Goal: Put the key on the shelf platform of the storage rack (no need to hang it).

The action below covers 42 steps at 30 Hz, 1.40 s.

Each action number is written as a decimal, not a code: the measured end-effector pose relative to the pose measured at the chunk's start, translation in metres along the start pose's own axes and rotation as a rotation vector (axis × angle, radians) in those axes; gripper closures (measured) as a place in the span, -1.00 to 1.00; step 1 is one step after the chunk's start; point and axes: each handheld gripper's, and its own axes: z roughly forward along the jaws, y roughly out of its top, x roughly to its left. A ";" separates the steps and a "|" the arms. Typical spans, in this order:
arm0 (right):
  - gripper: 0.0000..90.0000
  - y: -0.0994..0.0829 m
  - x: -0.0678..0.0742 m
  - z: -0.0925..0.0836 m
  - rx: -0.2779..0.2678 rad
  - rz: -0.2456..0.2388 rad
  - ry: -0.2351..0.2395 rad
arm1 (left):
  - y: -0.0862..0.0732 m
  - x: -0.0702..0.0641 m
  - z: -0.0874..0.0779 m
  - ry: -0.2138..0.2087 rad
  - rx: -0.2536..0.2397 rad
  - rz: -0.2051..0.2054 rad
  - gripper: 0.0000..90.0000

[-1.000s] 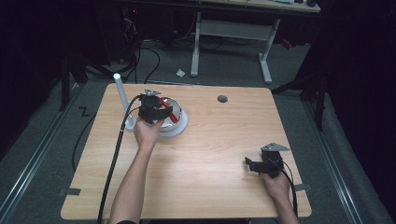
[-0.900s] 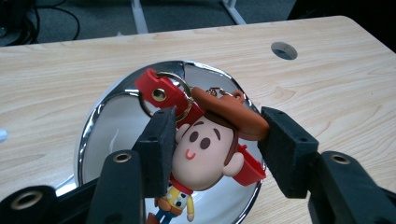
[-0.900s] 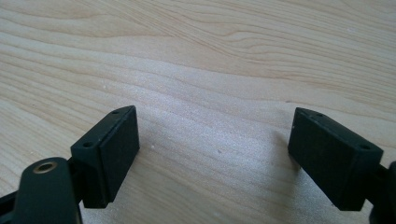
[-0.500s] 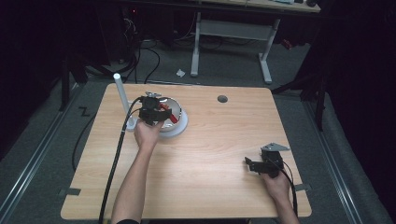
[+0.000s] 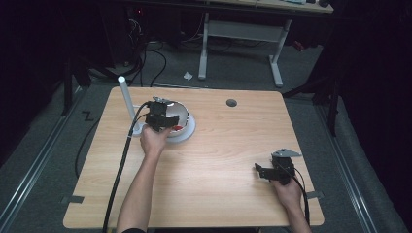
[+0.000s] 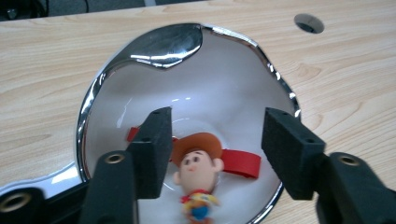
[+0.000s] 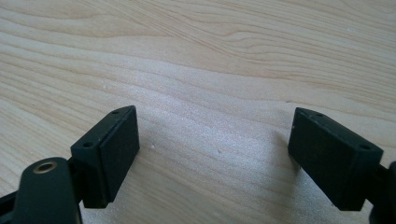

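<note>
- Left gripper [image 6: 212,154] is hovering over the shiny metal bowl [image 6: 98,88], jaws apart and having just been opening; nothing is pressed between the pads.
- Cowboy figurine [image 6: 198,175], with brown hat and red strap, is lying on the bowl's floor, just below and between the two black pads, touching neither as far as the left gripper view shows.
- Step in hand, as I am judging it: letting the toy go into the bowl. Doing it well means widening the jaws fully before lifting, so that no pad is dragging the red strap [image 6: 240,162] back out.
- Lifting straight up is looking safest; the bowl's rim is sitting close beside the near pad and a sideways pull could nudge the bowl.
- In the high view the left gripper [image 5: 160,116] is sitting over the bowl [image 5: 187,133].
- Right gripper [image 7: 212,154] is resting low over bare wooden table [image 7: 233,56], jaws wide apart, holding nothing, well apart from the bowl.
</note>
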 end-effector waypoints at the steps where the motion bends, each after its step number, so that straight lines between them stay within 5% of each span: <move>1: -0.64 0.000 0.000 0.000 0.000 0.000 0.000 | 0.000 -0.001 -0.001 0.004 -0.003 -0.008 -0.12; 23: -0.64 0.000 0.000 0.000 0.000 0.000 0.000 | 0.023 -0.002 -0.046 -0.083 -0.008 -0.002 -0.25; 42: -0.64 0.000 0.000 0.000 0.000 0.001 -0.001 | 0.045 0.032 -0.083 -0.095 -0.021 -0.052 -0.25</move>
